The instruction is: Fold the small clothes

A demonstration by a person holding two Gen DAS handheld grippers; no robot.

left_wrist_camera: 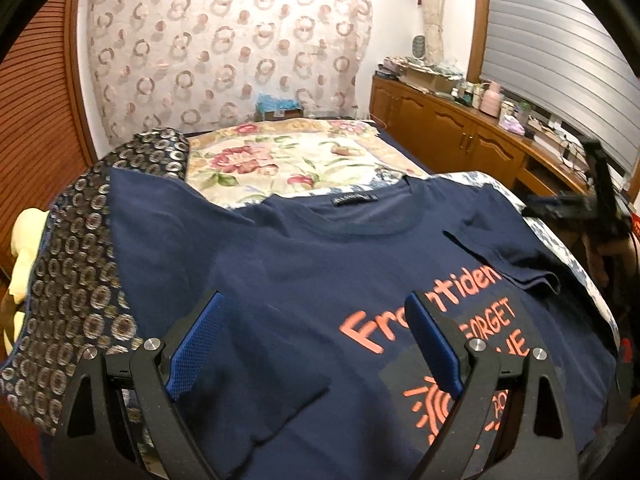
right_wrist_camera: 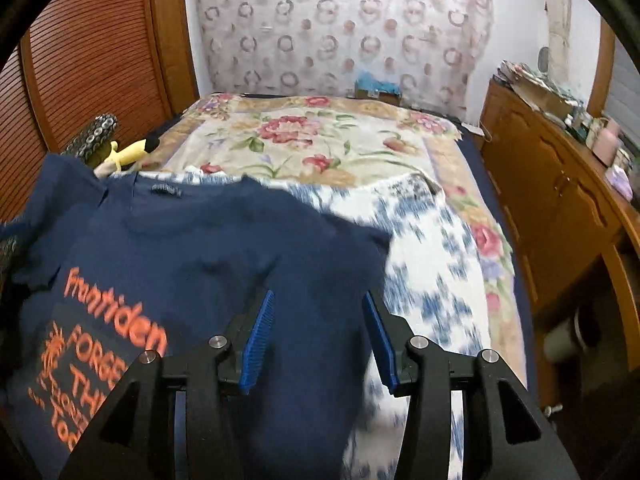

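A navy T-shirt [left_wrist_camera: 320, 264] with orange lettering lies front up, collar away from me, on a blue-and-white patterned cloth [left_wrist_camera: 576, 276]. Its right sleeve [left_wrist_camera: 508, 248] is folded in over the chest. It also shows in the right wrist view [right_wrist_camera: 208, 248]. My left gripper [left_wrist_camera: 316, 304] is open and empty above the shirt's left chest. My right gripper [right_wrist_camera: 320, 300] is open and empty over the shirt's right edge. In the left wrist view the right gripper [left_wrist_camera: 600, 196] shows blurred at the far right.
A dark circle-patterned pillow [left_wrist_camera: 80, 264] lies left of the shirt, with a yellow soft toy [right_wrist_camera: 132, 152] beside it. A floral bedspread [right_wrist_camera: 320, 140] covers the bed beyond. A wooden cabinet [right_wrist_camera: 560, 200] with clutter runs along the right, louvred wooden doors [right_wrist_camera: 92, 52] on the left.
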